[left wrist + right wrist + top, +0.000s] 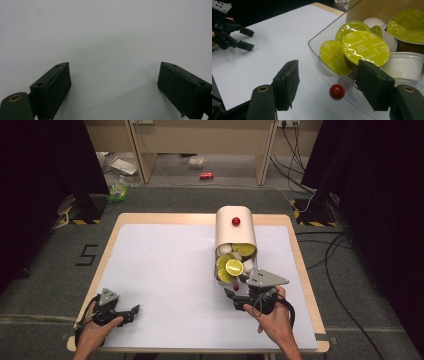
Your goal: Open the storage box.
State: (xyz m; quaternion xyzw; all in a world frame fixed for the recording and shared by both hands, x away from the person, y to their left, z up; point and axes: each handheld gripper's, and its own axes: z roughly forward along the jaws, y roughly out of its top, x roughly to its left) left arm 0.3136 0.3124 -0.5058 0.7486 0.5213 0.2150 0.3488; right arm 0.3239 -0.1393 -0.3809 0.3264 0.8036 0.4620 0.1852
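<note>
A beige canister (235, 232) with a red knob (235, 221) lies on its side on the white table (165, 270), its mouth toward me. A clear drawer (322, 42) at the mouth holds several green-lidded coffee capsules (364, 47) and white ones (404, 65). My right gripper (328, 66) is at the drawer's front, open. The drawer's small red knob (337, 91) sits between the jaws, untouched, and the right jaw stands close against the clear wall. My left gripper (131, 314) rests near the table's front left corner, open with nothing between its jaws (113, 70).
The table's wooden edge (305, 270) runs close to the right of the canister. Beyond the table on the floor are cables (330, 255), a red can (206, 175) and black stands (85, 205). My left gripper (252, 39) appears far off in the right gripper view.
</note>
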